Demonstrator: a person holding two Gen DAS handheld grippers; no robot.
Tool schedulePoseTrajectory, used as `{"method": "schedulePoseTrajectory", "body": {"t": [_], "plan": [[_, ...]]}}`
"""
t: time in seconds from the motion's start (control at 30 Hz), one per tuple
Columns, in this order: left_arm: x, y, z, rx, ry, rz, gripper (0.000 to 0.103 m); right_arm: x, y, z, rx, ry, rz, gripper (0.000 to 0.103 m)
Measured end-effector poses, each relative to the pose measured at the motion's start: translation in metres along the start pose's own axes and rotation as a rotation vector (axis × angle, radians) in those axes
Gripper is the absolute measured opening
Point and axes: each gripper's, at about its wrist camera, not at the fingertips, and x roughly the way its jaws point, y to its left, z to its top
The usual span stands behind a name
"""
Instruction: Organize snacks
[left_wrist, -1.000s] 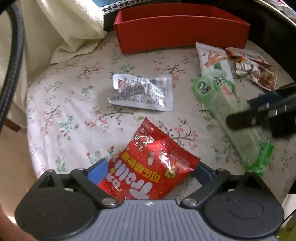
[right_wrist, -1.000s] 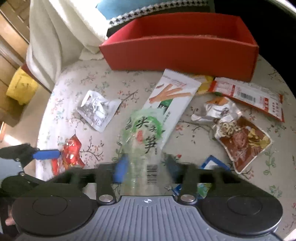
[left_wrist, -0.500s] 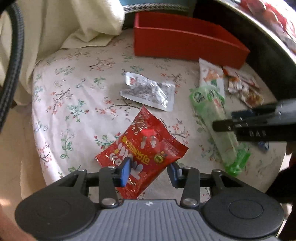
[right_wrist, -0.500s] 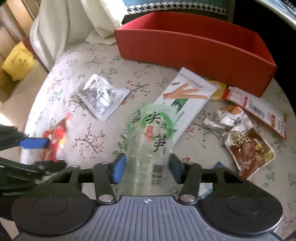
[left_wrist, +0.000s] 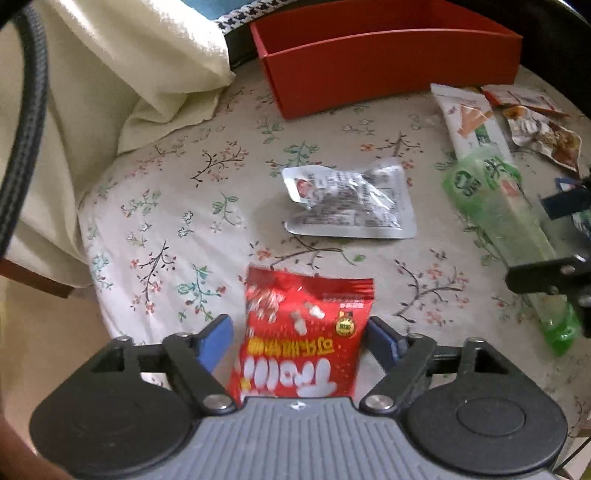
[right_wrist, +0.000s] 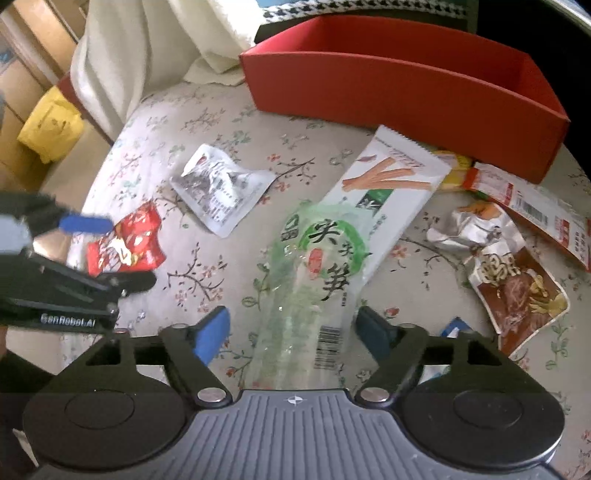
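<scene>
We see the left gripper (left_wrist: 299, 338) held low over the near edge of the floral tablecloth (left_wrist: 177, 206), pointing toward the far red box (left_wrist: 388, 70), and the right gripper (right_wrist: 291, 328) held beside it to the right, aimed the same way. In the left wrist view the right gripper is cut off at the right edge; in the right wrist view only part of the left one shows, at the left edge. The red snack packet (left_wrist: 303, 339) is blurred and its near end hides behind the left gripper's body, so we cannot tell whether it hangs or lies on the cloth. The left jaws stand spread: the right blue pad sits at the packet's edge and the left pad stands clear of it. The right jaws are likewise spread, straddling the long green bamboo-shoot pack (right_wrist: 317, 280) without pinching it; its near end is hidden too. That pack overlaps the white stick-snack pack (right_wrist: 391, 184). The silver pouch (left_wrist: 351, 203) lies in the middle of the cloth, and the brown pouch (right_wrist: 517, 295) lies to the right.
</scene>
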Motion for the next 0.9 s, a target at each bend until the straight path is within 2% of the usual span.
{"method": "schedulePoseTrajectory", "body": {"t": [0.1,0.17,0.23,0.33,0.4,0.43,0.47,0.5,0.57,0.7,0.77,0.9], "plan": [[0.012,0.014,-0.002,-0.058,0.009,-0.086,0.097,0.0,-0.001,0.001,0.02,0.012,0.008,0.086],[0.018,0.027,-0.007,-0.137,0.017,-0.131,0.099,0.0,-0.003,0.002,0.028,0.018,0.018,0.088],[0.016,0.029,-0.013,-0.162,0.008,-0.111,0.098,0.0,-0.004,0.003,0.038,0.02,0.026,0.089],[0.012,0.028,-0.023,-0.214,-0.032,-0.089,0.09,-0.001,-0.005,0.004,0.043,0.02,0.033,0.089],[0.004,0.024,-0.026,-0.261,-0.045,-0.072,0.072,0.0,-0.005,0.004,0.033,0.016,0.024,0.087],[-0.001,0.022,-0.027,-0.285,-0.053,-0.076,0.064,-0.002,-0.006,0.005,0.029,0.014,0.013,0.082],[-0.004,0.02,-0.029,-0.311,-0.052,-0.09,0.06,-0.003,-0.006,0.005,0.027,0.01,0.003,0.074],[-0.006,0.016,-0.031,-0.327,-0.055,-0.099,0.058,-0.003,-0.007,0.006,0.033,0.009,-0.004,0.071],[-0.012,0.006,-0.031,-0.32,-0.067,-0.083,0.05,-0.005,-0.009,0.005,0.036,0.002,-0.017,0.061],[-0.032,-0.004,-0.037,-0.344,-0.11,-0.169,0.048,-0.013,-0.018,-0.001,0.071,-0.01,-0.009,0.048],[-0.036,-0.007,-0.039,-0.335,-0.123,-0.171,0.047,-0.02,-0.024,-0.006,0.106,-0.024,0.002,0.042],[-0.037,-0.001,-0.04,-0.371,-0.122,-0.216,0.047,-0.021,-0.023,-0.012,0.141,-0.027,-0.029,0.043]]}}
